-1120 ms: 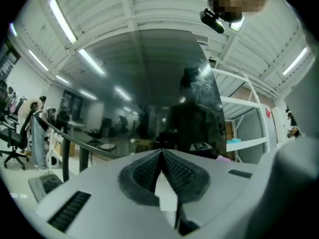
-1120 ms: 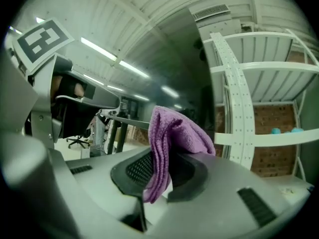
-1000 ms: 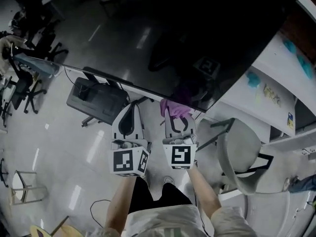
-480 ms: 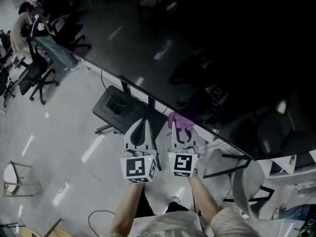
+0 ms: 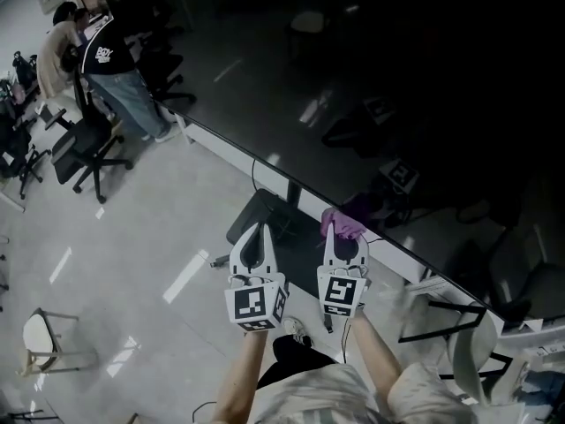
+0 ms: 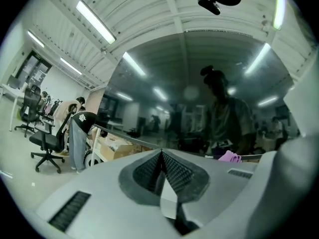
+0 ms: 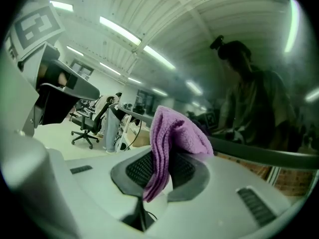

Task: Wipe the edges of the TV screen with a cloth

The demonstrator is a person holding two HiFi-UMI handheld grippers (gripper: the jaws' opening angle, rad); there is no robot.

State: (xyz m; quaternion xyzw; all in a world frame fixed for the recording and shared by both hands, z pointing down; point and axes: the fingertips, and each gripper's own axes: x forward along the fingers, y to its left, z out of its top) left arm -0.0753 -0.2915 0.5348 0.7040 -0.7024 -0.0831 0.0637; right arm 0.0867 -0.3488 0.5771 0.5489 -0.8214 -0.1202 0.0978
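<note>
A large dark TV screen (image 5: 380,87) fills the upper right of the head view; its lower edge (image 5: 265,168) runs diagonally from upper left to lower right. My right gripper (image 5: 343,237) is shut on a purple cloth (image 5: 342,223) that sits at the screen's lower edge. In the right gripper view the purple cloth (image 7: 172,138) is pinched between the jaws and the screen's edge (image 7: 249,151) lies just behind it. My left gripper (image 5: 253,239) is shut with nothing in it, below the screen's edge and left of the right one. The left gripper view shows the screen (image 6: 199,93) ahead with reflections.
A dark stand base (image 5: 269,223) sits on the floor under the screen, beside my left gripper. A person (image 5: 110,69) stands at the upper left among black office chairs (image 5: 84,148). A white stool (image 5: 44,338) is at the lower left, a grey chair (image 5: 477,352) at the lower right.
The view has swung left along the screen: its lower edge now runs further right, and both grippers sit lower and more to the right in the picture. The cloth stays at the edge.
</note>
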